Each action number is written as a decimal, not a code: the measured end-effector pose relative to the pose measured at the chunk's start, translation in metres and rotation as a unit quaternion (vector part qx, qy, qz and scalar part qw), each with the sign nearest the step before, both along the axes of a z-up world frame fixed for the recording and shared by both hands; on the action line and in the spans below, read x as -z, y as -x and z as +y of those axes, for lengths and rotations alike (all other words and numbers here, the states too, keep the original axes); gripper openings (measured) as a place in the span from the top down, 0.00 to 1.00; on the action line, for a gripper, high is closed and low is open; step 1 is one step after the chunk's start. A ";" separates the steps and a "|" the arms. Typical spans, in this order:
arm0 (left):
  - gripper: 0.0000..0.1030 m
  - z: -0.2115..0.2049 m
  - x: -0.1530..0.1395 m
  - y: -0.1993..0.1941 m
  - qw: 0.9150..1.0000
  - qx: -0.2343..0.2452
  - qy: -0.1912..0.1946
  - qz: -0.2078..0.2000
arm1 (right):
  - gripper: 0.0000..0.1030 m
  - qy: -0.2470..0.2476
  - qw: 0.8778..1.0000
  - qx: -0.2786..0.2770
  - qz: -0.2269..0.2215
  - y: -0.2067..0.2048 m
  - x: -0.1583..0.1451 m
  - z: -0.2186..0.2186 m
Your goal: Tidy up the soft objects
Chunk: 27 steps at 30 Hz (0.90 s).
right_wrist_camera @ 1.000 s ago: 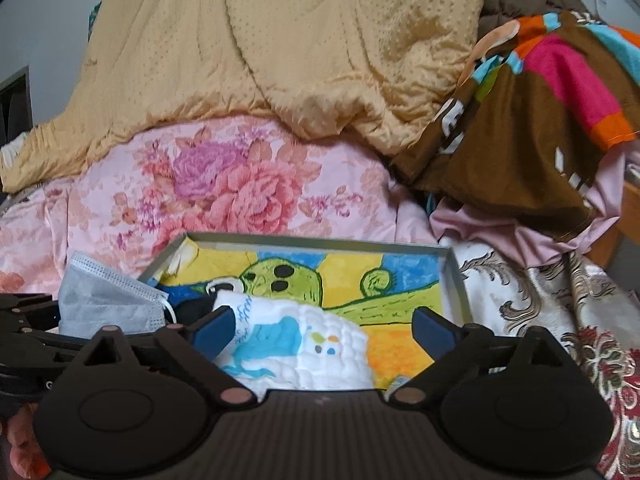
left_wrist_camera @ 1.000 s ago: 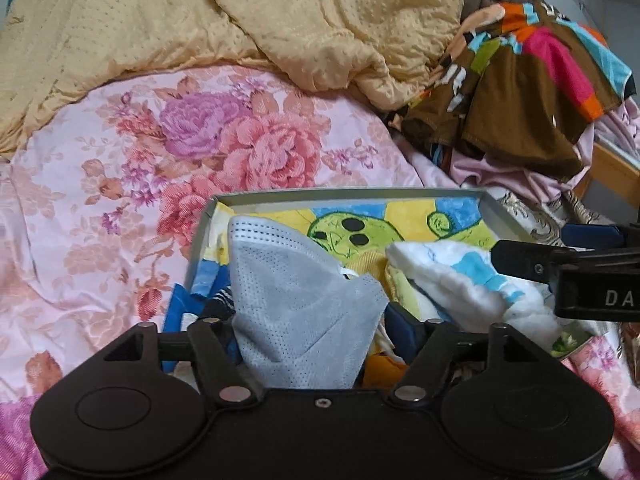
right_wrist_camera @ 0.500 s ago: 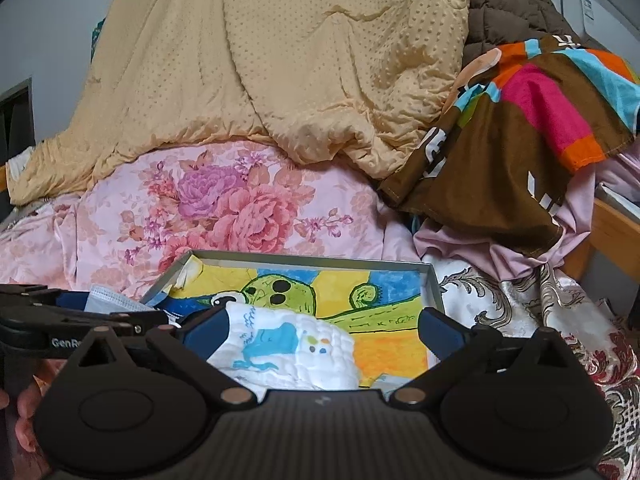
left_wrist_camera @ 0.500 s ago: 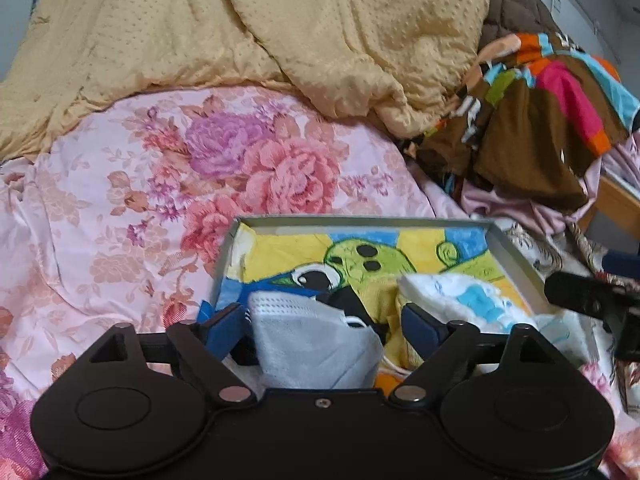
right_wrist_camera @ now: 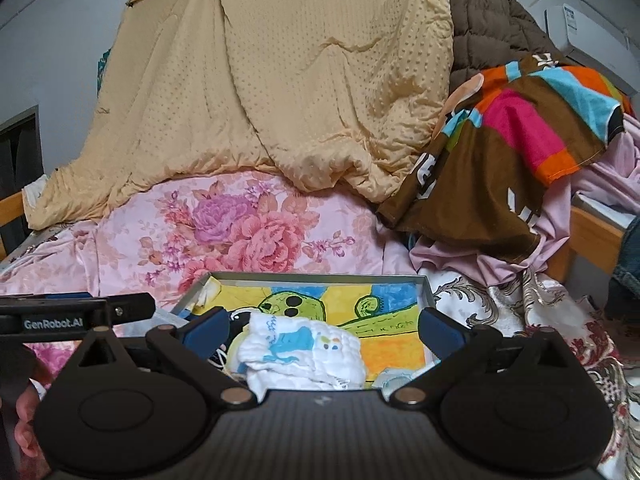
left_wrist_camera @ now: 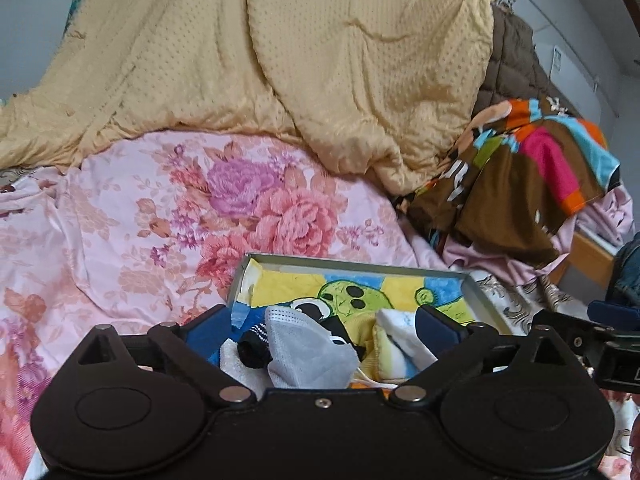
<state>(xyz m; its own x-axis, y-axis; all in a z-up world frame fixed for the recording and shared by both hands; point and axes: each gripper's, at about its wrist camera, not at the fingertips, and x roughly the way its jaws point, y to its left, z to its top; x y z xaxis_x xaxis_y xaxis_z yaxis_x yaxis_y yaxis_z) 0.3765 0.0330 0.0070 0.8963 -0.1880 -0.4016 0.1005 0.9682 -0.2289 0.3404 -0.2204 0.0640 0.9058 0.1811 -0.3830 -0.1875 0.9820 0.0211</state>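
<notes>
Evidently the placing step is about finished: the pale grey pleated face mask (left_wrist_camera: 308,350) lies loose in the shallow grey tray (left_wrist_camera: 356,262) lined with a yellow-and-blue cartoon cloth, beside a small black sock (left_wrist_camera: 252,350) and next to the white quilted cloth with blue print (right_wrist_camera: 302,350). The left gripper (left_wrist_camera: 322,330) is opening, its blue pads (left_wrist_camera: 208,330) wide of the mask and not pressing it. The right gripper (right_wrist_camera: 324,330) has its jaws apart either side of the white cloth, gripping nothing. Around the tray lie the pink floral bedsheet (left_wrist_camera: 140,232), the heaped tan dotted blanket (left_wrist_camera: 300,60) and a brown multicoloured garment (right_wrist_camera: 500,168). Next, I judge, comes finding another loose soft item, though none shows nearby apart from the bedding.
</notes>
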 end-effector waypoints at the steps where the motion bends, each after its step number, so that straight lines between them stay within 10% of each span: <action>1: 0.03 0.001 -0.002 0.005 1.000 -0.001 0.002 -0.003 | 0.00 0.000 1.000 0.000 -0.002 0.005 -0.002 0.000; 27: 0.01 0.000 -0.035 0.111 0.998 -0.018 0.004 -0.054 | 0.00 -0.032 0.998 0.014 -0.046 0.096 -0.027 -0.014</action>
